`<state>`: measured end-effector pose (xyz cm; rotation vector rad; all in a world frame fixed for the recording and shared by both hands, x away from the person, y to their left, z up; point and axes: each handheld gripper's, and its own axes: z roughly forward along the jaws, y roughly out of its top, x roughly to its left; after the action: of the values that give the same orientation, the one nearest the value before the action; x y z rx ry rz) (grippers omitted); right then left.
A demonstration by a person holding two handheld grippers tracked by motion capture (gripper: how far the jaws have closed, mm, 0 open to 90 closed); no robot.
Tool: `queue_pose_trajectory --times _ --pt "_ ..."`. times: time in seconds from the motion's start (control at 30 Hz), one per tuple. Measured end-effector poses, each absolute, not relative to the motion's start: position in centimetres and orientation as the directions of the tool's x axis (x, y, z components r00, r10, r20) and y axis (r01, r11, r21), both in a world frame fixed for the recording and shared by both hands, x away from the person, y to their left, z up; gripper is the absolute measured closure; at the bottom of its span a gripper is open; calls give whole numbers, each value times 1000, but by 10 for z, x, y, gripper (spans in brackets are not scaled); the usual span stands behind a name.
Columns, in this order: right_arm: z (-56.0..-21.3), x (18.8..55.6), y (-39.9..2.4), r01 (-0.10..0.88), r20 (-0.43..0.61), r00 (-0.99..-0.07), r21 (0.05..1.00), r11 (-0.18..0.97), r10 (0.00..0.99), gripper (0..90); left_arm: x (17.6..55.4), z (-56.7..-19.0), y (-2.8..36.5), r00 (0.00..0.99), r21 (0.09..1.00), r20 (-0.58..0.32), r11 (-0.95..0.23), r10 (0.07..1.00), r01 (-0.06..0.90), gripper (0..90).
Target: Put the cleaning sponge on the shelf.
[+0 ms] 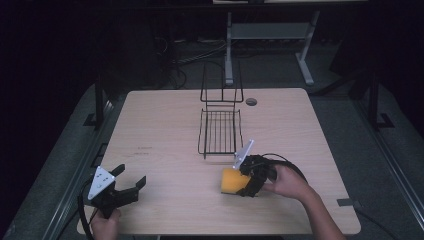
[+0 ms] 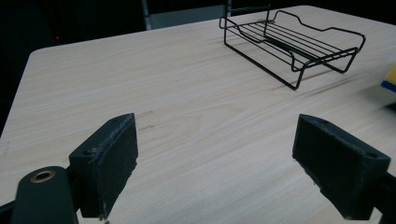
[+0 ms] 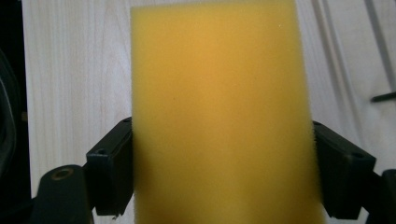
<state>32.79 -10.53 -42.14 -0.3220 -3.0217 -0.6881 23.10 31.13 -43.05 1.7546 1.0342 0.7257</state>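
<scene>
A yellow sponge (image 1: 231, 181) lies on the wooden table (image 1: 165, 125) at the front right. My right gripper (image 1: 243, 182) stands open around it, a person's hand behind it. In the right gripper view the sponge (image 3: 219, 116) spans the whole gap of the right gripper (image 3: 222, 177), both black jaws lie along its sides, and it looks unsquashed. My left gripper (image 1: 131, 176) is held open at the front left corner, far from the sponge. Between the wide-apart jaws of the left gripper (image 2: 215, 154) there is bare wood. A corner of the sponge (image 2: 390, 79) shows at the right edge.
A black wire rack (image 1: 220, 132) (image 2: 292, 42) with an upright back stands at the table's middle, just beyond the sponge. A round cable hole (image 1: 251, 101) sits near the far edge. Dark floor, cables and a white desk frame (image 1: 270, 35) lie behind the table.
</scene>
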Motion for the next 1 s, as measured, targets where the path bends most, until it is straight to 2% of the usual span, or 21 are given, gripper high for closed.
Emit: queue_pose_trajectory --times 1.0 --pt "-396 354 -91 202 76 -979 442 874 188 200 237 -431 308 484 922 30 -211 875 325 134"
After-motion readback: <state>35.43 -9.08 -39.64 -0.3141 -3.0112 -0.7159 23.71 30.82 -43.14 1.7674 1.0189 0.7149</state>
